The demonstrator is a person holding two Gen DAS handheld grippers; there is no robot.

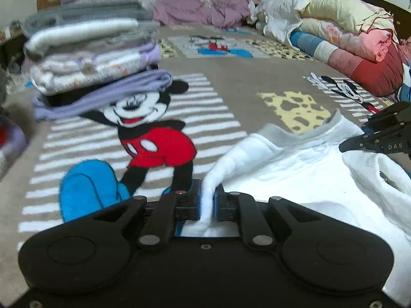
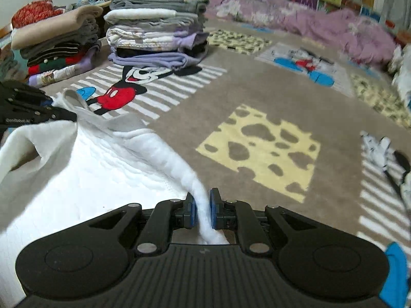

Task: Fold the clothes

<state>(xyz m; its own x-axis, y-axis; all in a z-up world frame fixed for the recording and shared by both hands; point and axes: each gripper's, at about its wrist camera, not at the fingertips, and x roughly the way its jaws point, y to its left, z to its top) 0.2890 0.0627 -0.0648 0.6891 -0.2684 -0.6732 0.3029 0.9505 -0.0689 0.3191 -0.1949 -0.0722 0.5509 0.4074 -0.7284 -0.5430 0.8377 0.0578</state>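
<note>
A white fleecy garment (image 1: 295, 169) with a grey collar lies on the Mickey Mouse blanket (image 1: 231, 84). My left gripper (image 1: 207, 202) is shut on its left edge. My right gripper (image 2: 203, 211) is shut on its right edge; the garment (image 2: 90, 169) spreads to the left in the right wrist view. The right gripper also shows at the far right of the left wrist view (image 1: 380, 138), and the left gripper shows at the left edge of the right wrist view (image 2: 28, 110).
A stack of folded clothes (image 1: 95, 61) stands at the back left, and shows in the right wrist view (image 2: 156, 36) beside a second stack (image 2: 54, 43). Unfolded purple clothes (image 1: 203, 5) and a pile of bedding (image 1: 341, 30) lie at the back and right.
</note>
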